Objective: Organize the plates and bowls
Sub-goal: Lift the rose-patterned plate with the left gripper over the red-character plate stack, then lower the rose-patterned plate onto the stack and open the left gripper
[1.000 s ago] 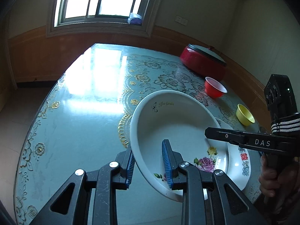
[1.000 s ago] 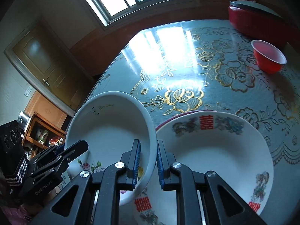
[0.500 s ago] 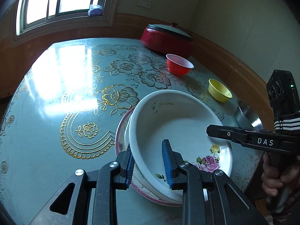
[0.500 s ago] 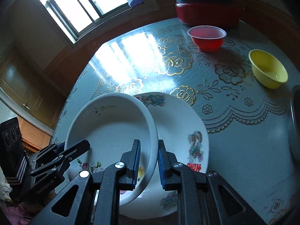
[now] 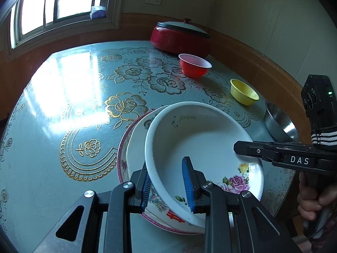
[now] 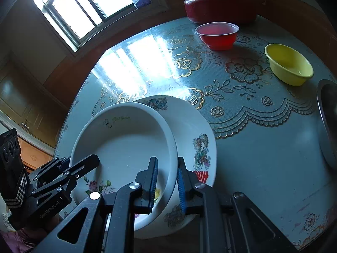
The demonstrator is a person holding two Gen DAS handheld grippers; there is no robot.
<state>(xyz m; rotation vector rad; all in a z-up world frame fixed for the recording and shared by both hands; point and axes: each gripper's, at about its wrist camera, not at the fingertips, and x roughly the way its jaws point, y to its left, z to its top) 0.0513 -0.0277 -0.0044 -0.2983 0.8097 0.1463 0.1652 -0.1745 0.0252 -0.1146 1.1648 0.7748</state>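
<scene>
A white bowl (image 5: 200, 143) with a pink rose print hangs slightly tilted over a larger decorated plate (image 5: 134, 139) on the table. My left gripper (image 5: 166, 175) is shut on the bowl's near-left rim, one blue pad inside and one outside. My right gripper (image 6: 167, 168) is shut on the opposite rim of the same bowl (image 6: 126, 143), above the plate (image 6: 195, 130). Each gripper shows in the other's view: the right gripper (image 5: 239, 148), and the left gripper (image 6: 92, 162). Whether the bowl touches the plate I cannot tell.
Beyond the plate stand a red bowl (image 5: 194, 65), a yellow bowl (image 5: 243, 91) and a steel bowl (image 5: 278, 124) near the right edge. A red lidded pot (image 5: 181, 37) sits at the back. The flowered tablecloth (image 5: 73, 105) lies bare on the left.
Both grippers carried the bowl sideways from beside the plate to over it, rolling as they went. Both grips held. Little moved in the last half second.
</scene>
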